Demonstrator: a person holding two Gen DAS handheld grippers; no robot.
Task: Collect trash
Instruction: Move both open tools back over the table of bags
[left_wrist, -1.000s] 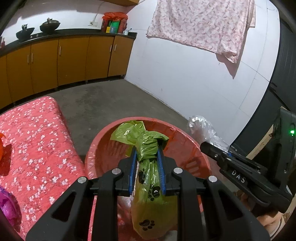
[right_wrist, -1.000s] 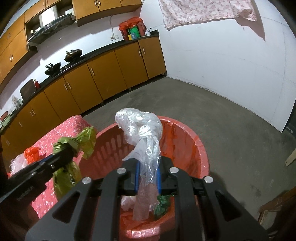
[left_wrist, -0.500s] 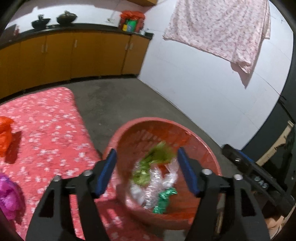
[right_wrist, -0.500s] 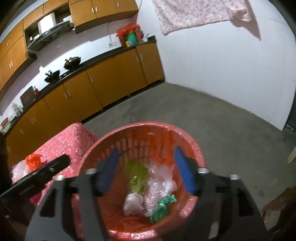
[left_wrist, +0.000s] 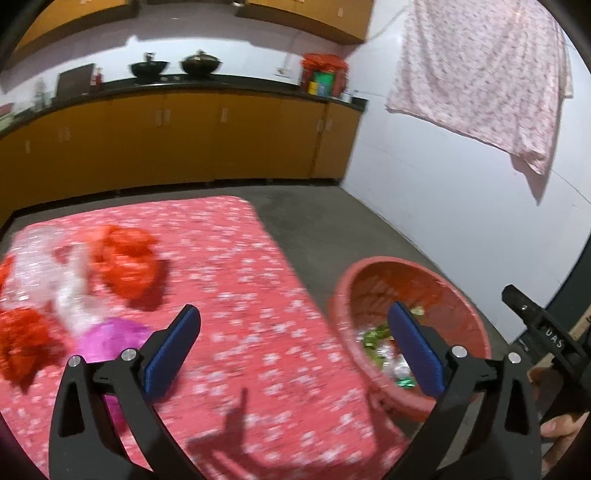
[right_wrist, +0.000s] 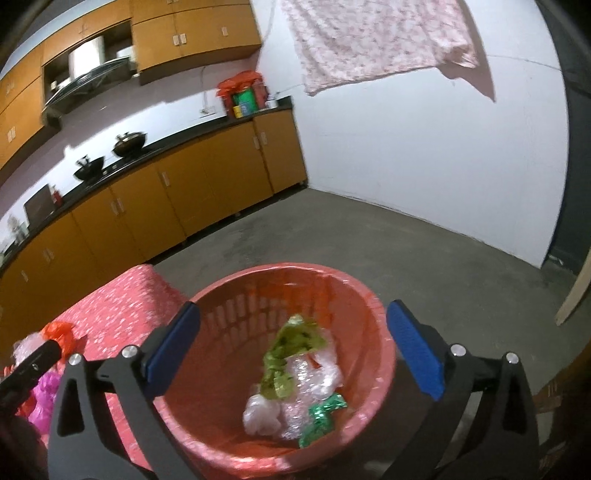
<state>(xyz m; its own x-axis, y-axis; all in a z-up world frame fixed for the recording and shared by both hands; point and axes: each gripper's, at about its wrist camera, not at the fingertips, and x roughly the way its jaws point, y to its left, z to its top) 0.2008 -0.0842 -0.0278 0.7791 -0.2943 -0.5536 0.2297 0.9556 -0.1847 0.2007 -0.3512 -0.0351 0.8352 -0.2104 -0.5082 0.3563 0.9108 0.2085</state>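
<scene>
My left gripper (left_wrist: 293, 308) hangs over the red flowered tablecloth (left_wrist: 240, 277), its jaws opening with nothing between them. Blurred on the cloth to its left lie an orange bag (left_wrist: 125, 258), a clear bag (left_wrist: 66, 284), a red bag (left_wrist: 22, 332) and a magenta bag (left_wrist: 107, 336). My right gripper (right_wrist: 292, 304) is above the red plastic basket (right_wrist: 295, 266), jaws also opening and empty. In the basket lie a green bag (right_wrist: 291, 343), a clear bag (right_wrist: 310, 376), a white bag (right_wrist: 260, 410) and a green foil wrapper (right_wrist: 321, 410).
The basket (left_wrist: 406, 264) stands on the grey floor against the table's right edge. Orange cabinets (right_wrist: 166, 199) with pots on a black counter line the far wall. A flowered cloth (right_wrist: 369, 40) hangs on the white wall. A wooden board (right_wrist: 576, 291) leans at right.
Both grippers have opened and let go of their bags: the green bag and the clear bag now lie in the basket. The left gripper has swung left, from over the basket to over the table.
</scene>
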